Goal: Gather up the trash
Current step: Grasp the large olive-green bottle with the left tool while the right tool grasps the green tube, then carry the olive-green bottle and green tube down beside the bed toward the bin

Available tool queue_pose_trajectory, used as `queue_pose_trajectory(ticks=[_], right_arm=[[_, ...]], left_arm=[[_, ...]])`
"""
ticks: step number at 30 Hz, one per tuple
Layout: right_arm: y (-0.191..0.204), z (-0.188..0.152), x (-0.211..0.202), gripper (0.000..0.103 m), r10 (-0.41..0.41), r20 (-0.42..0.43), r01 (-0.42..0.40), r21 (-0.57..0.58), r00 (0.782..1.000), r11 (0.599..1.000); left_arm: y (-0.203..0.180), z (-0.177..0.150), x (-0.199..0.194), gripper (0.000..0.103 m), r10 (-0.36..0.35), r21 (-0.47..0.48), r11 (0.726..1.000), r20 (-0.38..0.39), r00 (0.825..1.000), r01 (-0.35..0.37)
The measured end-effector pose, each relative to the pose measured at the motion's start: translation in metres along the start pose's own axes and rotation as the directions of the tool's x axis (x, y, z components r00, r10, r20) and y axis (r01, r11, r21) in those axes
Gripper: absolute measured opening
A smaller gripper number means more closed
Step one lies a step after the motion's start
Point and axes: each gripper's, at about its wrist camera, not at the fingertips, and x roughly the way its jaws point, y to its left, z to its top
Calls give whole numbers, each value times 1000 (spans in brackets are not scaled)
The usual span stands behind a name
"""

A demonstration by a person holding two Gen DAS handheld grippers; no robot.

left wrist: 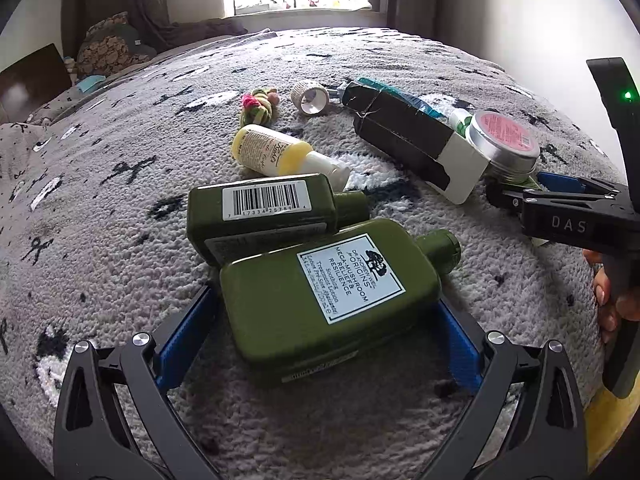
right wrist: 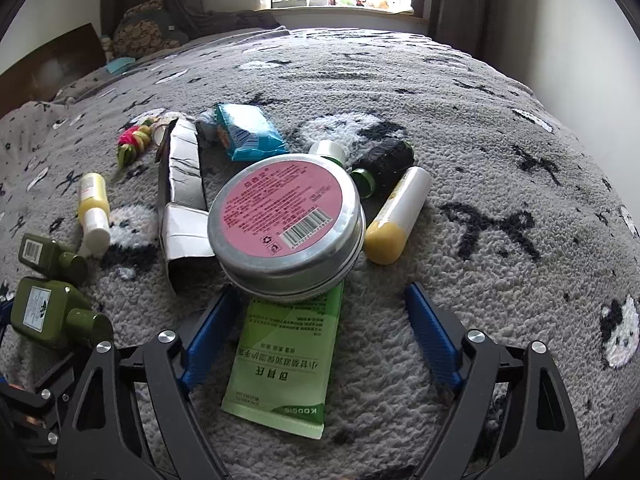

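A dark green lotion bottle (left wrist: 328, 296) lies flat on the grey patterned blanket (left wrist: 120, 220). My left gripper (left wrist: 326, 298) is open around it, a blue pad on each side and a gap at the left pad. A second green bottle (left wrist: 260, 208) with a barcode lies just behind. My right gripper (right wrist: 320, 290) is open over a light green tube (right wrist: 284, 356), which lies between its pads under a round metal tin with a pink label (right wrist: 286, 220). The left wrist view shows the right gripper (left wrist: 532, 188) at the tin (left wrist: 502, 140).
Scattered on the blanket are a small yellow bottle (left wrist: 280, 152), a black and white carton (left wrist: 416, 144), a tape roll (left wrist: 310, 98), a knotted rope toy (left wrist: 258, 106), a teal packet (right wrist: 248, 132) and a yellow-white tube (right wrist: 396, 216). A hand (left wrist: 612, 304) shows at right. Pillows and a window lie beyond.
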Motion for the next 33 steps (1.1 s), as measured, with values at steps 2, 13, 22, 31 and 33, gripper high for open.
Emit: queue_pose_trajectory(ticks=[2,13,22,31,33], right_arm=[[-1,0,0,73,1,3,-1,-7,1000,1000],[-5,-2,-18,41,45,45,-44,-20,998,999],[-1,11,-64,10,46,145,-39,-56,988,998],[0,7,-108,9,85,196,-71,-78,977,994],[1,2,-123,9,97,217,-81,-84,971,993]], left_arm=[[0,3,1,95,-7,1,1000,-1,1000,7],[-6,7,-4,84,-23,11,1000,17,1000,23],[-10,16,-39,84,-11,1,1000,78,997,11],[-19,16,-86,84,1,10,1000,145,989,-3],[-20,13,-97,84,9,5,1000,156,988,-10]])
